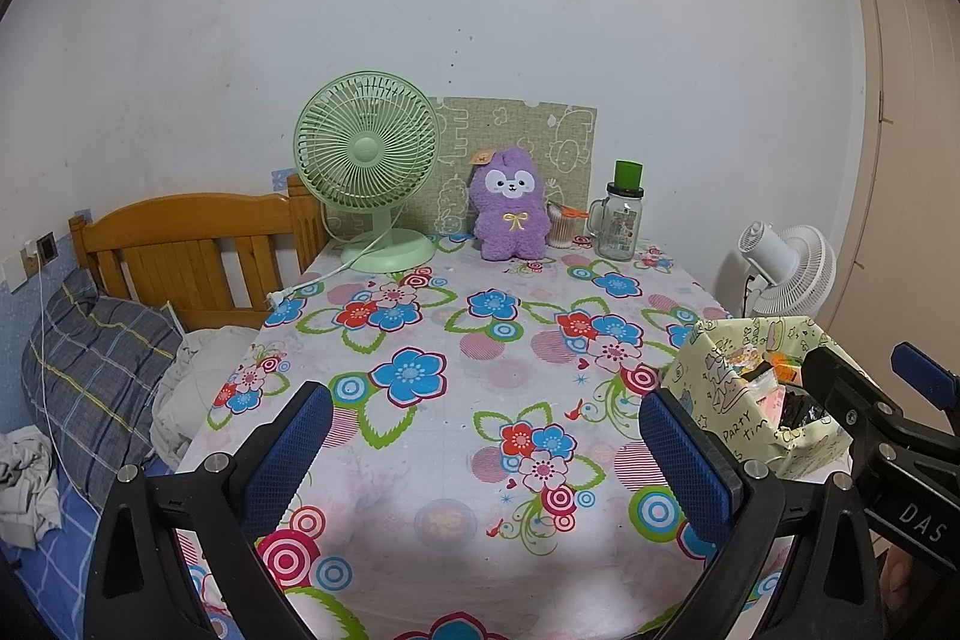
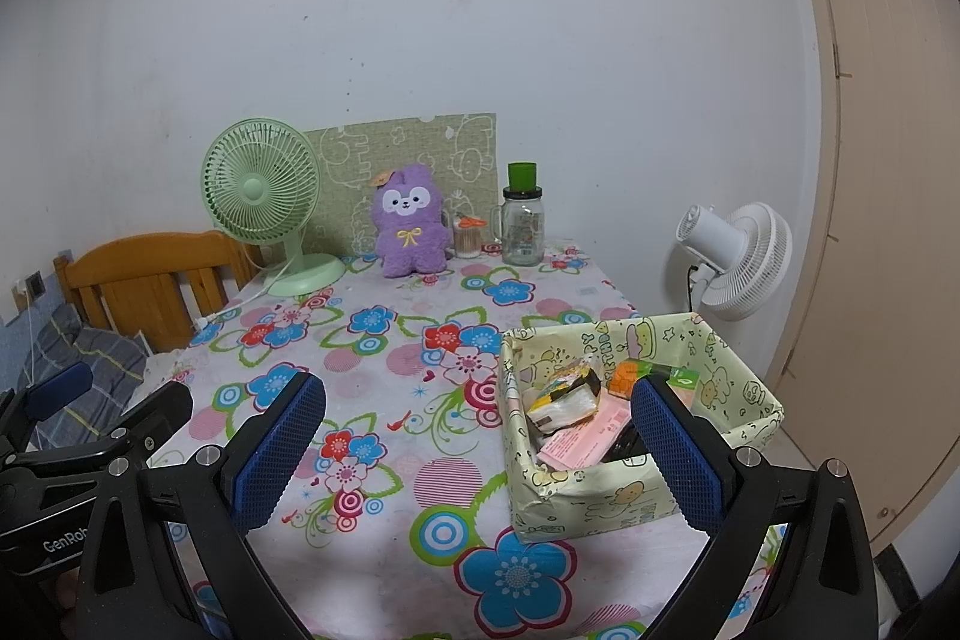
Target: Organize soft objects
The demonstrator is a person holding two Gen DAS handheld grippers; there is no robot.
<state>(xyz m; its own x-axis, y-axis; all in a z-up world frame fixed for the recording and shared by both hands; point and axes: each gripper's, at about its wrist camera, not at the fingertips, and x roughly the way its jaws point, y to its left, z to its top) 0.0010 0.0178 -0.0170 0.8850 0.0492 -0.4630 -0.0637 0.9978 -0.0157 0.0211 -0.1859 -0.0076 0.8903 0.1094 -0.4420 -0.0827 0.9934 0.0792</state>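
Sitting far beyond both spread, empty grippers: purple plush (image 1: 509, 205).

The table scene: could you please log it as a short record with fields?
surface: table with flowered cloth
soft item: purple plush toy, upright at the far edge
beside it: green fan on one side, glass jar on the other
container: open paper box, packets inside
left hand-held gripper: open, empty
right hand-held gripper: open, empty
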